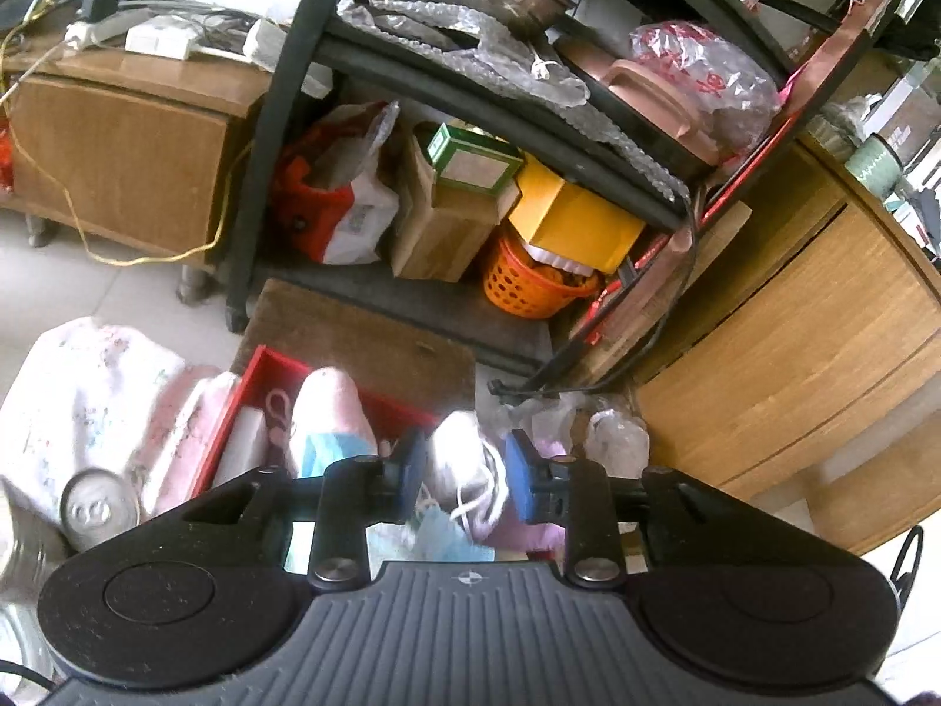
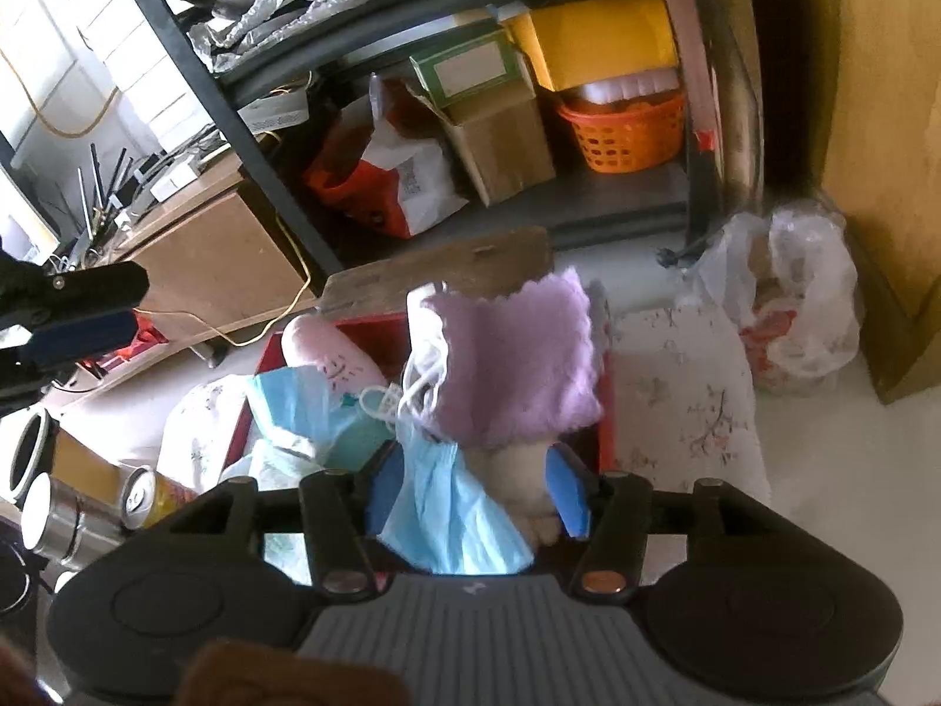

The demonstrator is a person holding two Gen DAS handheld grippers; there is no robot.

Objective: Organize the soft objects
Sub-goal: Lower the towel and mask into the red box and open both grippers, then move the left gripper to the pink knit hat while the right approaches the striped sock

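- Closest to me, the right gripper has its blue pads spread part way. A light blue face mask and a cream plush piece lie between the pads, but the pads do not seem to press on them, so I judge that nothing is pinched.
- The mask looks thin and very light. I think it will fold and slip easily, so the bunched middle is a better place to hold than an edge or the ear loops.
- Just beyond, a lilac cloth with a wavy edge lies on top of the pile. It looks fluffy and limp, and a pinch on a fold near its corner should lift it.
- White cords hang beside the cloth. They may tangle and pull other things along.
- The left gripper is also partly spread, with a white soft item and its cord in the gap. Here too I see no clear squeeze.
- All these soft things sit in the red box on the floor, together with a pink plush toy, which looks squashy and easy to take by its body.
- A flowered pillow lies just beside the box.
- Farther back stands a black shelf with an orange basket.
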